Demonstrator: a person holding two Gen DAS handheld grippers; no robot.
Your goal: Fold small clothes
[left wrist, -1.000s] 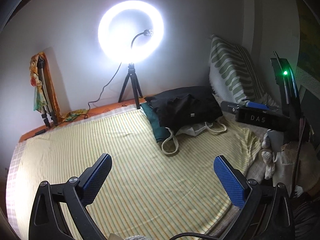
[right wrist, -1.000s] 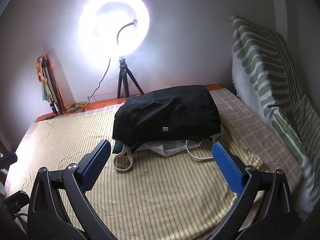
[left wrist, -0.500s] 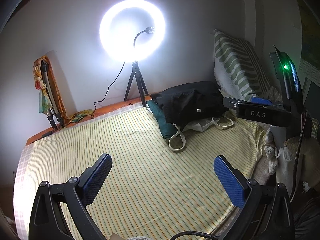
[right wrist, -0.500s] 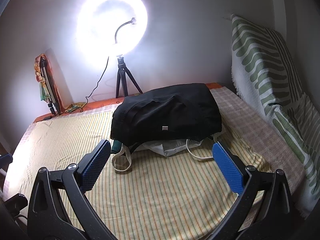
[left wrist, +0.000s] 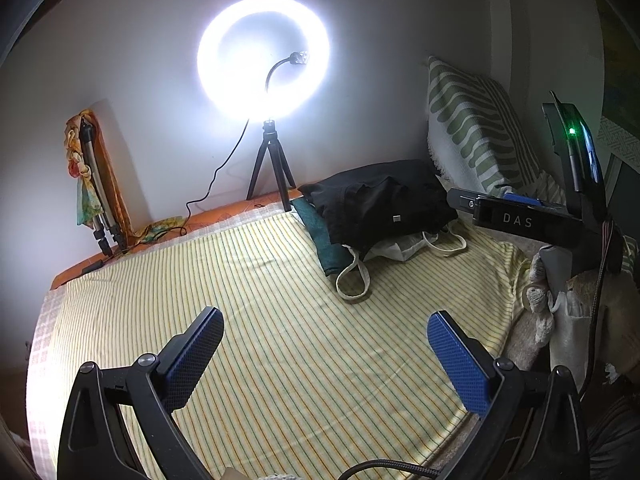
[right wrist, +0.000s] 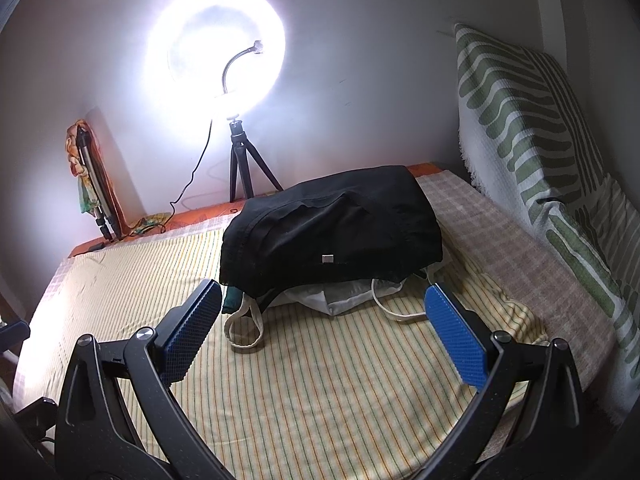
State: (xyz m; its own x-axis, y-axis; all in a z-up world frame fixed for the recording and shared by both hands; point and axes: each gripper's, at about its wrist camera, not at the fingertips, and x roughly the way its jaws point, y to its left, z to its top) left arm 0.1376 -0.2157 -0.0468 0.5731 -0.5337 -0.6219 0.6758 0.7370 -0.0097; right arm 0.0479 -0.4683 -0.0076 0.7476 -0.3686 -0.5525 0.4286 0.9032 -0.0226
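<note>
Two claws hung open and empty over the striped bed sheet (left wrist: pixel 280 340), and little else had changed in the last second beyond their aim. In the left wrist view the left claw (left wrist: pixel 324 344) had swung so that the pile slid from centre-right towards the upper right of the frame and sat a little further off, while the ring light (left wrist: pixel 262 58) drifted rightward. In the right wrist view the right claw (right wrist: pixel 322 322) had barely moved; its jaws framed the pile at mid-frame much as before. The pile itself had not shifted: a black garment (right wrist: pixel 332 236) lay on top, roughly squared off, over a white cloth piece with loop straps (right wrist: pixel 348 300) and a dark green piece (left wrist: pixel 326 236) poking out at the left edge. The right claw's body also showed at the right edge of the left view, near the striped cushion (left wrist: pixel 472 128). Neither claw touched any cloth. For the task this meant no fold had advanced in that second; whether the stack was waiting to be folded or already finished could not be settled from this scene.
</note>
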